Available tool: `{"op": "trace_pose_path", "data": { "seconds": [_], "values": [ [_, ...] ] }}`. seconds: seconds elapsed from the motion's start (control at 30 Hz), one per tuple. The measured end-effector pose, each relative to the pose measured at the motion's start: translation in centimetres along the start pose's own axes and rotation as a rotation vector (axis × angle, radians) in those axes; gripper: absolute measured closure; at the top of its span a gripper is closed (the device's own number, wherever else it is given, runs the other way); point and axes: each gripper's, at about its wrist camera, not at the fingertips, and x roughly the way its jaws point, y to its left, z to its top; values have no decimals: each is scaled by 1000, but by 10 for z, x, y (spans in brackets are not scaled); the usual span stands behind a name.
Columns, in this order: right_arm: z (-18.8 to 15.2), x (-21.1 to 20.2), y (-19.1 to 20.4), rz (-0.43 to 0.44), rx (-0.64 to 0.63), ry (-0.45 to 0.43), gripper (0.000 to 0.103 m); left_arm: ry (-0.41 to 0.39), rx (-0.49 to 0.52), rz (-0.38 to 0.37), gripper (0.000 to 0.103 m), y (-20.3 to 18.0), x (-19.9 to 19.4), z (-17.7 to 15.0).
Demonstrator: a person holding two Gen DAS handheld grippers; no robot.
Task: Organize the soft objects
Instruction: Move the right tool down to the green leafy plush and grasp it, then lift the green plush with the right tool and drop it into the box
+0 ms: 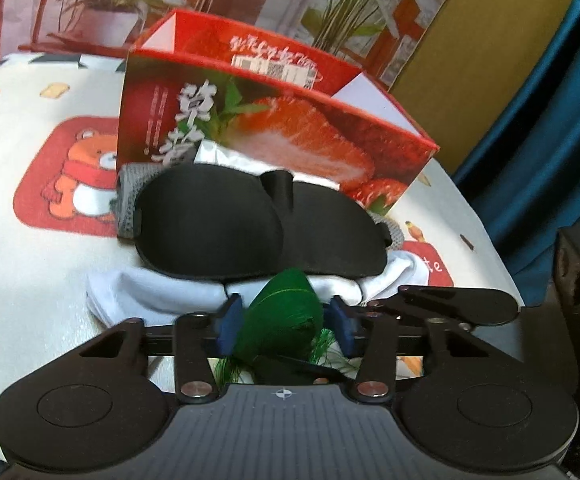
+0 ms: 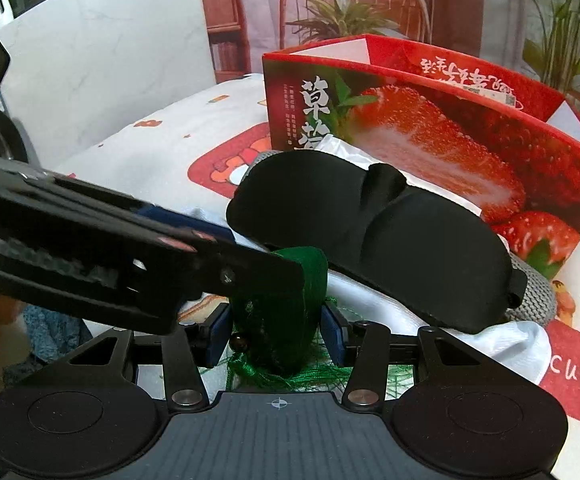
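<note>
A green tasselled sachet sits at the near edge of a pile of soft things. My left gripper has its blue pads against the sachet's two sides. From the right, my right gripper grips the same sachet between its own pads. One of the right gripper's black fingers shows in the left wrist view. Just behind lie a black sleep mask, white cloth and a grey knit piece.
An open red strawberry-print box stands right behind the pile, with a white packet leaning on its front. The tablecloth is white with cartoon patches. A blue curtain hangs at the right.
</note>
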Motion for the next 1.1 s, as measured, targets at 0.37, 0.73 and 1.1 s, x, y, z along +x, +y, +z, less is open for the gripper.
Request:
{"op": "trace_pose_path", "data": {
  "seconds": [0.37,0.73,1.1],
  "values": [
    [-9,-13,-4,10,52,-50,58,12,-68,-54,63,10,5,-2],
    [-14,-4,-4,20,62,-56,58,19,-78,-64,62,10,7,-2],
    [34,-48,-19,53,70,-208,62,-146,-13,-123,63,-14,-45,66]
  ]
}}
